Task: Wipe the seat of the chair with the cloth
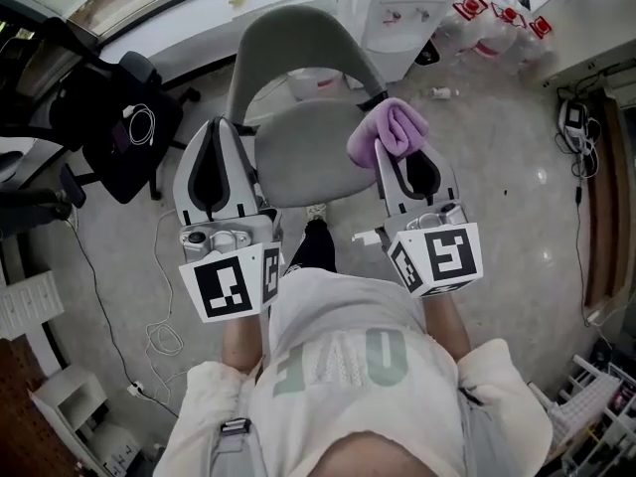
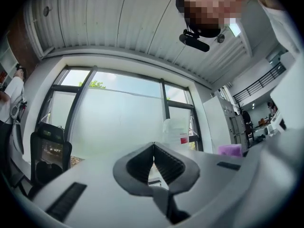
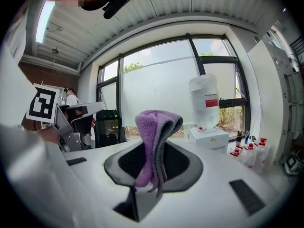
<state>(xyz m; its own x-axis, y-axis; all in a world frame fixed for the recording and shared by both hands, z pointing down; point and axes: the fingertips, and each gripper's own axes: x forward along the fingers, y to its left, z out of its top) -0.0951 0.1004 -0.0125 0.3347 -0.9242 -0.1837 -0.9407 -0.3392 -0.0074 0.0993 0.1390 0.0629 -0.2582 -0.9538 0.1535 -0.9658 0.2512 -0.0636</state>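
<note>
Your left gripper (image 1: 221, 127) is in the lower left of the frame. Its jaws are pressed together at the tips, with nothing between them. Your right gripper (image 1: 400, 159) is in the lower right. Its jaws are squeezed tight on the purple cloth (image 1: 391, 130), which sticks out past the tips in a soft folded bunch.

The cloth is over the right edge of the grey seat (image 1: 303, 152), in the middle of the frame. I think it is not on the seat yet.

To wipe well, tip the right gripper down so the fat part of the cloth lies on the seat. Press softly and go side to side, from the front edge toward the chair back (image 1: 298, 48). Hold tight so the cloth does not slip out, and do not let the hard jaws scrape the seat.
</note>
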